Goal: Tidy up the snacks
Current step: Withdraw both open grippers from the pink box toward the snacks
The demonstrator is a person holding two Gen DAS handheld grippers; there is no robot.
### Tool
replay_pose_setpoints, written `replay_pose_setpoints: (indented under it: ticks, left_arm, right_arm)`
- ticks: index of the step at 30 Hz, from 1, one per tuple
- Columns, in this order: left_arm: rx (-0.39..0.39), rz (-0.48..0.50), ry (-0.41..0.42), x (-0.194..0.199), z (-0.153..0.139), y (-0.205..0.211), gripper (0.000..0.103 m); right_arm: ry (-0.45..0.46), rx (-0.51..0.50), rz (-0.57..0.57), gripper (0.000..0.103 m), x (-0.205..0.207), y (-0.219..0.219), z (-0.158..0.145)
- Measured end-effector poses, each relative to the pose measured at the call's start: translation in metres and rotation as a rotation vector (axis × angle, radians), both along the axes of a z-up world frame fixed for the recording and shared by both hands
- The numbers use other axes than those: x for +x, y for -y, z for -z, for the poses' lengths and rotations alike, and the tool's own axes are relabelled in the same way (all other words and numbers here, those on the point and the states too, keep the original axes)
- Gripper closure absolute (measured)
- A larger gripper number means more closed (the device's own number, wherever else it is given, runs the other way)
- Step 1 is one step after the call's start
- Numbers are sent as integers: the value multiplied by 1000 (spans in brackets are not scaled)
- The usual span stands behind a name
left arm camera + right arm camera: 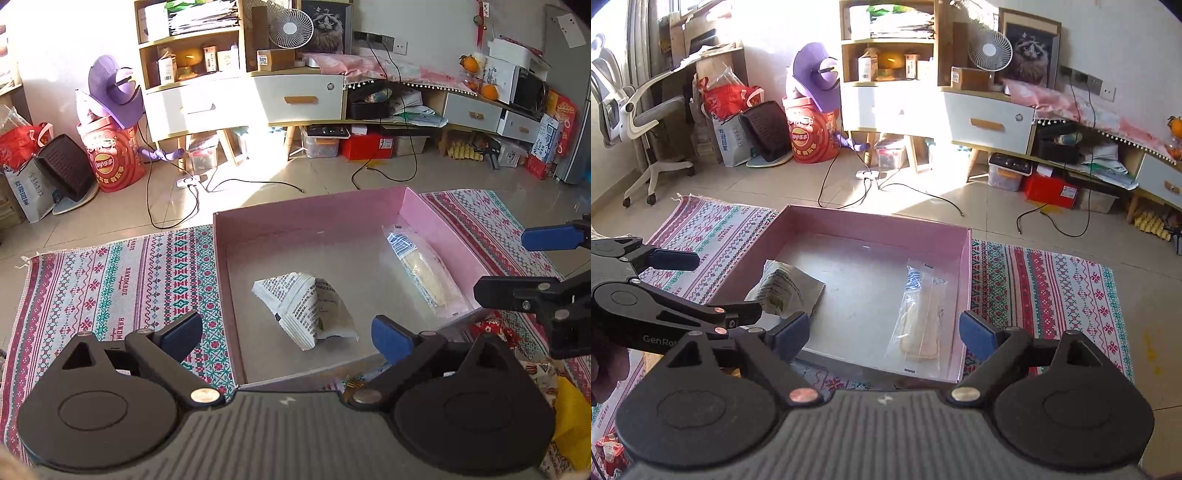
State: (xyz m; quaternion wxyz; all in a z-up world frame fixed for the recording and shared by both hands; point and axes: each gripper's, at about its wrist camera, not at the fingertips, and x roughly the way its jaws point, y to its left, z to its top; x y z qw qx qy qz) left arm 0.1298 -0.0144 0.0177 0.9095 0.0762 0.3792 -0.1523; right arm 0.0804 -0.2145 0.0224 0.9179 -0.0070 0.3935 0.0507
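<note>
A pink open box (306, 210) (871, 221) sits on a patterned mat. Inside lie a white printed snack packet (306, 306) (786, 288) and a clear-wrapped long snack (424, 273) (921, 317). My left gripper (288, 336) is open and empty above the box's near edge, in front of the white packet. My right gripper (884, 338) is open and empty above the box's near side, in front of the clear-wrapped snack. The right gripper shows at the right of the left wrist view (517, 266); the left gripper shows at the left of the right wrist view (716, 288).
The patterned mat (110, 288) (1052, 295) lies on a tiled floor. More snack packets lie beside the box at the near right (502, 328), and a yellow packet (572, 417). Cables (177, 206), cabinets and bags stand beyond the mat.
</note>
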Motion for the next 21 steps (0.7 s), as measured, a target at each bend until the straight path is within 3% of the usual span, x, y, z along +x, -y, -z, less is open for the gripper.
replay_pose_setpoints:
  ticks: [14,21]
  left_arm:
    - [-8,-7,-33,-51,-9,-39,0]
    - [49,1,-64,-77,-3,-53,0]
  right_arm:
    - [-4,-9,-54,4,-45,-20,-9]
    - [-4,-3,-78,2,-67,-28,-10]
